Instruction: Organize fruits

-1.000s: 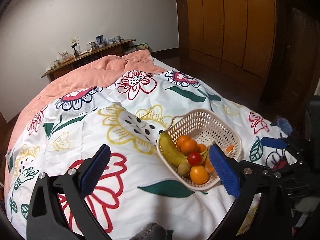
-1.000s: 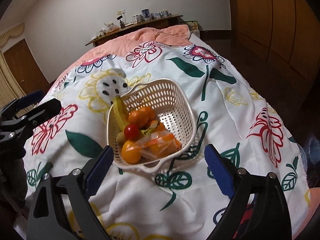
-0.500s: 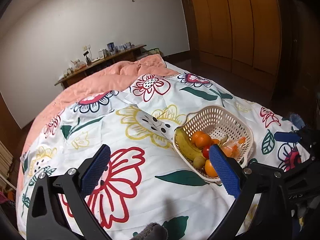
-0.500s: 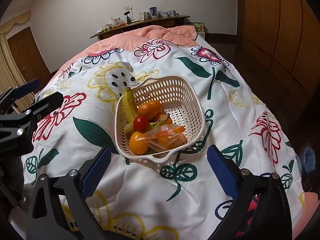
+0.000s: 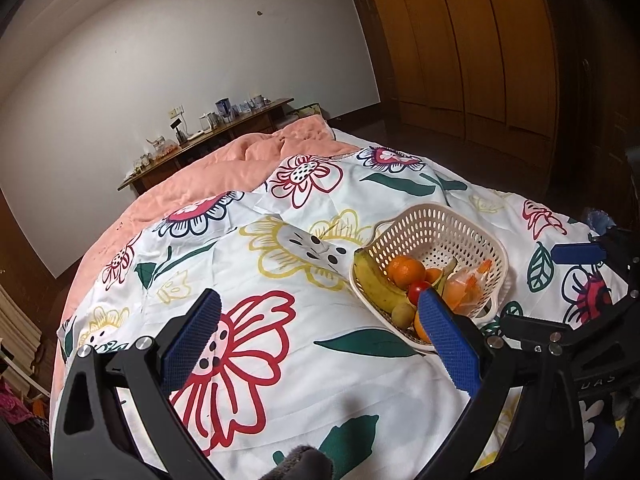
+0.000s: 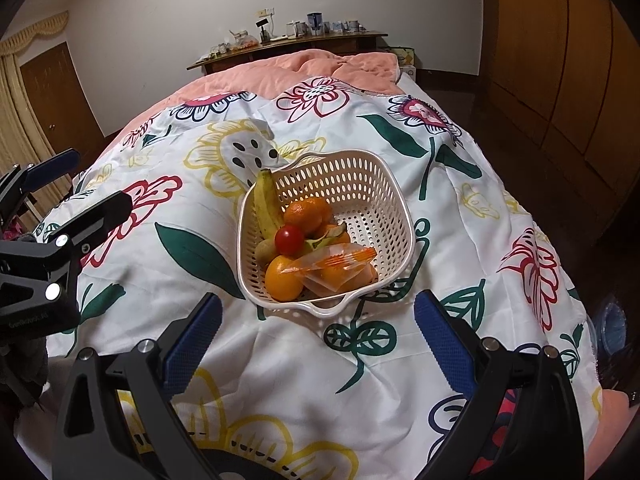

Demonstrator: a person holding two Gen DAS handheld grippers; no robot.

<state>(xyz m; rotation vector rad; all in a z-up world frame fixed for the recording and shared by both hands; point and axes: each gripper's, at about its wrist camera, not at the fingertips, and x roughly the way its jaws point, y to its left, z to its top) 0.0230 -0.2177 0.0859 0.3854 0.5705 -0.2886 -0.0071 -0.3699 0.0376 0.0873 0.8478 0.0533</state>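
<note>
All the fruit you could see sat piled in the cream basket (image 6: 394, 200) on the bed: banana (image 6: 267, 204), oranges (image 6: 306, 211), tomato (image 6: 289, 239) and a plastic packet (image 6: 334, 266), so sorting looked done or not yet begun. Your left gripper (image 5: 316, 336) and right gripper (image 6: 316, 332) hung with fingers spread, empty. Floral duvet (image 6: 280, 360), pink blanket and cluttered sideboard (image 6: 320, 40) at the head, wooden wardrobes alongside.

Dim warm indoor light, sharp focus, strong fisheye bending, dark corners.
</note>
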